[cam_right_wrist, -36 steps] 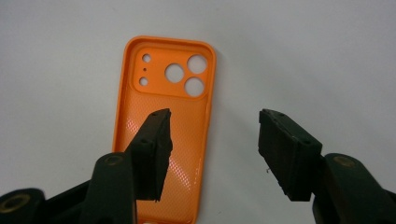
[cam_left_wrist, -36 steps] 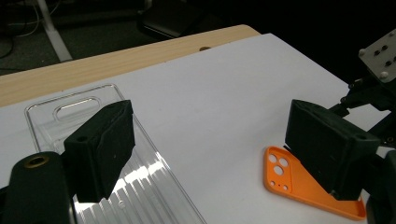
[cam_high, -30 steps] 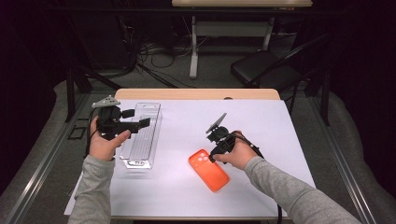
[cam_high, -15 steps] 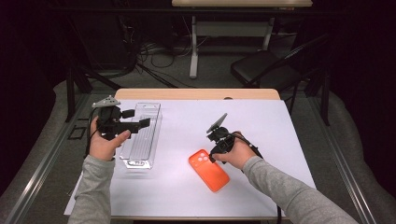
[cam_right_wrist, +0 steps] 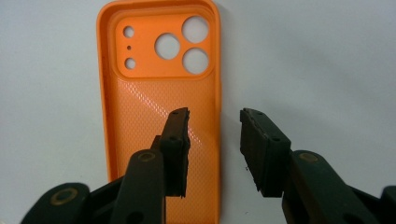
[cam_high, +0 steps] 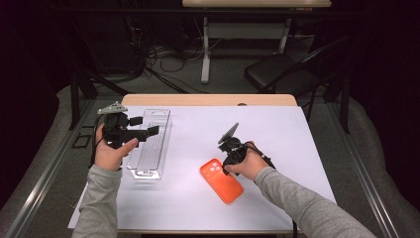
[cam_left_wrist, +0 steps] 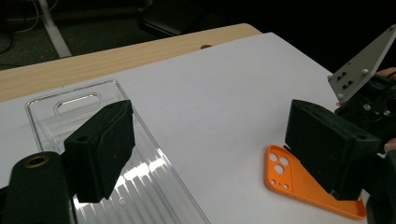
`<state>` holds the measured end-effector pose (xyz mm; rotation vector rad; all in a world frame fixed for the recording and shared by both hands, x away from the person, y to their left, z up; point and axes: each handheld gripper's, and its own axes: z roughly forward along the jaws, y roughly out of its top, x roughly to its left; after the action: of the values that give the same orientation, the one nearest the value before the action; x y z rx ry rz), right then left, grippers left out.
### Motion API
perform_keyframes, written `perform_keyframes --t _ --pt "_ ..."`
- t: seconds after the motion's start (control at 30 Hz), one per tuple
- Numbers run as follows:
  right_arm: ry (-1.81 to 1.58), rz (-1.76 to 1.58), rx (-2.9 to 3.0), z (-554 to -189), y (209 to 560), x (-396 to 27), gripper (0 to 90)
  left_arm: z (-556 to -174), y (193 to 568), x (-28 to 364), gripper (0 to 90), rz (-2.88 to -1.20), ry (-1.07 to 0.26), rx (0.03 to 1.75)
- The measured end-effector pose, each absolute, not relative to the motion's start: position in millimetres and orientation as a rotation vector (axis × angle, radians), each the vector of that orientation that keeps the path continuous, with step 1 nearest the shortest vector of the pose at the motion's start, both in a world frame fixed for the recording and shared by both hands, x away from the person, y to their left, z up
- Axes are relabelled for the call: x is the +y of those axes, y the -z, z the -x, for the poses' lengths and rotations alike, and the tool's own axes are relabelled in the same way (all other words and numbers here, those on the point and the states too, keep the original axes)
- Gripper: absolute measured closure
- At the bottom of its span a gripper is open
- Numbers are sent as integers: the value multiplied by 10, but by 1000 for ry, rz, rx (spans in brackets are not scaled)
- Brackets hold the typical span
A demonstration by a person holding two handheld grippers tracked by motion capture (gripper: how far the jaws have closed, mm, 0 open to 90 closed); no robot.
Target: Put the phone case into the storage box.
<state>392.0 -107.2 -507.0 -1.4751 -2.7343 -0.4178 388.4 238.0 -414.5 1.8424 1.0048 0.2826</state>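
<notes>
- On the white table top [cam_high: 297, 148], toward the person's right, lies the orange plastic phone case [cam_high: 221, 180] — flat, hollow side up, its camera cut-outs at the end farther from the person.
- Over its long edge the right gripper [cam_right_wrist: 214, 122] straddles the case wall: one jaw stands inside the hollow, the other outside on the white surface. Its jaws have just been closing, yet a gap shows between each pad and the rim, so nothing is clamped.
- Judging from this, the step in hand is the pinch on the case's side wall, not yet made.
- Farther left, the left gripper [cam_high: 148, 132] hovers above the clear plastic blister tray [cam_high: 151, 141], its jaws wide apart and holding nothing; the tray lies flat near the table's left edge, well apart from the case.
- Next, I judge, the right jaws need to finish closing squarely on the thin wall — low enough that the rim does not slip out — before any lift.
- A carry toward the tray looks likely; the left gripper seems placed to steady that tray.
</notes>
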Motion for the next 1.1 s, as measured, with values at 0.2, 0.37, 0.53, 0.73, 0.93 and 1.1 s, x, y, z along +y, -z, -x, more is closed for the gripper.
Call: perform_keyframes --t 0.2,0.37,0.53,0.73,0.93,1.1 --pt "284 1449 -2742 -3961 5048 -1060 644 -3888 4148 2388 158 -1846 -284 1001" --pt "317 1443 -2749 -3973 5081 -1058 684 -3893 4157 2388 159 -1848 -286 1006" --pt "376 1468 -2733 -3971 5140 -1048 706 -3889 4154 2393 159 -1841 -284 1011" --pt "344 1462 -2732 -3971 5162 -1053 738 -3892 4155 2394 159 -1846 -287 1007" --pt "349 1511 -2697 -3952 5241 -1065 761 -3894 4158 2396 159 -1845 -285 1011" --pt "256 1482 -2700 -3966 5212 -1085 774 -3895 4163 2395 159 -1843 -284 1017"
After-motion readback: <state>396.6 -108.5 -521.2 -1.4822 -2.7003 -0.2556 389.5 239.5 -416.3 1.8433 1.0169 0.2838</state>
